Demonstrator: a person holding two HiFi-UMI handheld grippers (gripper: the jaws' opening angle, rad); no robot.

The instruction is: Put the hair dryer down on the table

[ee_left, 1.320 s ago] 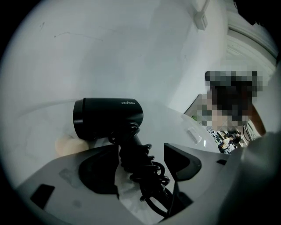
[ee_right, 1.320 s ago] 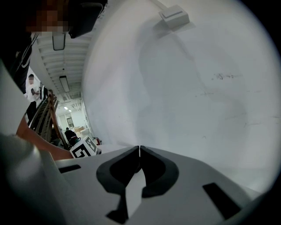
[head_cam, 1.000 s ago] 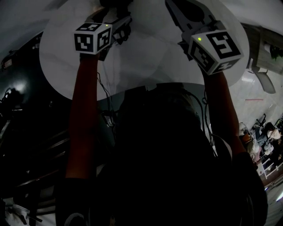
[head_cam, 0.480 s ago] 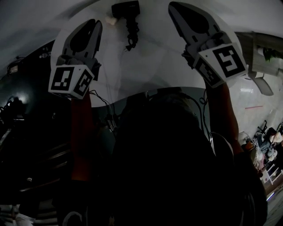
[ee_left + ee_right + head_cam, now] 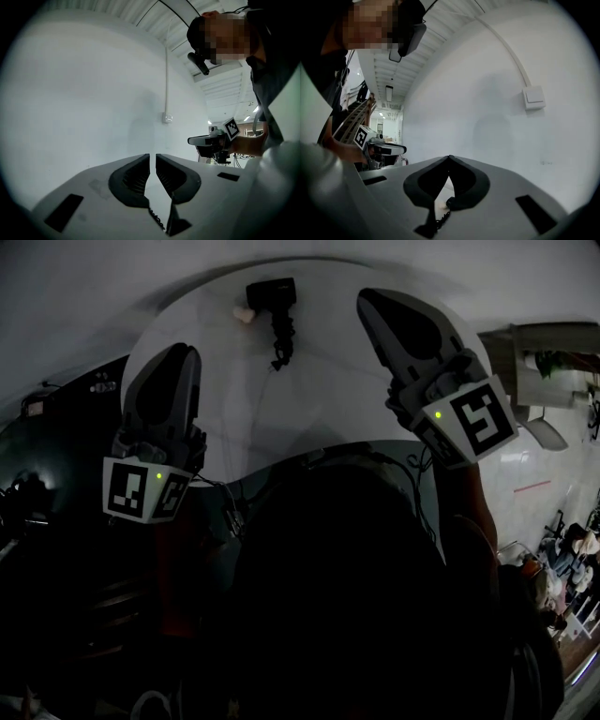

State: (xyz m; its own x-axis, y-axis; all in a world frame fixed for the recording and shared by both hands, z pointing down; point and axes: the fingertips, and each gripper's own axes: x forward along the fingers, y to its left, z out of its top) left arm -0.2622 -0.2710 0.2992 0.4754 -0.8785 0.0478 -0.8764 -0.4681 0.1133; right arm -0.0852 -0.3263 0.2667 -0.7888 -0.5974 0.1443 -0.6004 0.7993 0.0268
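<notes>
- At the far left of the head view I see only dark clutter beside the worktop [image 5: 319, 399], too dim to make out.
- My left gripper [image 5: 184, 352] hangs over the left edge of the round white worktop, its marker cube [image 5: 141, 489] nearest the camera.
- In the left gripper view the left gripper [image 5: 153, 157] has just been closing; its jaws now stand together with only a thin slit between them and nothing in it. It faces a plain white wall with a small box [image 5: 168, 117] on a conduit.
- The hair dryer [image 5: 270, 294] lies on the far side of the worktop, between the two grippers in the head view and well apart from both. A small pale object [image 5: 244, 313] sits just beside it on the left, and its black cord [image 5: 279, 339] trails toward me.
- My right gripper [image 5: 367, 298] is raised over the right part of the worktop, to the right of the hair dryer and not touching it.
- In the right gripper view the right gripper [image 5: 449, 158] has its tips meeting and holds nothing. A wall switch [image 5: 533, 97] is ahead of it.
- My own dark body fills the lower half of the head view.
</notes>
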